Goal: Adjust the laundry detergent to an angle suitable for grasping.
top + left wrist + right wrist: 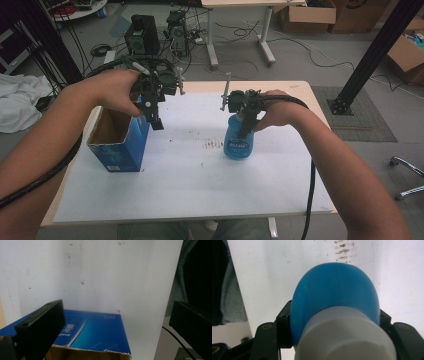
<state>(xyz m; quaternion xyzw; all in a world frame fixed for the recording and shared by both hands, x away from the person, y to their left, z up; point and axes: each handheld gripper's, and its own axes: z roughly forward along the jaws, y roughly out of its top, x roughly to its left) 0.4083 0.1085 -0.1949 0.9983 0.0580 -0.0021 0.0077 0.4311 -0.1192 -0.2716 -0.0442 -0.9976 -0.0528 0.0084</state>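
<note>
Blue bottle (pixel 239 141) standing upright on the white bench (pixel 190 175), right of centre, just right of a patch of brown marks (pixel 214 144). The right gripper (pixel 245 131) comes down from above and is clenched around the bottle's upper part, below the white cap (pixel 347 340); in the right gripper view the rounded blue shoulder bulges between the 2 black jaws, which press on it from both sides.

Handling, as judged: the bottle looks like smooth moulded plastic, stiff enough to take a firm squeeze but likely to give a little. Its curved, glossy wall is a slip risk, so the narrowing under the cap is the sounder place to hold, since the cap's ledge would stop the bottle sliding down. Weight depends on fill, which cannot be read through the opaque wall; a full bottle would hang heavily from a high grip and might swing.

The left gripper (pixel 156 121) hovers with its jaws released and spread wide above the right-hand edge of the open blue box (pixel 120 140), which stands at the left of the bench, well apart from the bottle. The box is cardboard, light and easily crushed or tipped; its thin torn rim (pixel 92 350) offers a pinch point.

Hard to make out: the box's interior is in shadow and its contents cannot be told. The bottle's label print is too small to read. The bottle's base is hidden in the right gripper view, and the cap hides the neck.
</note>
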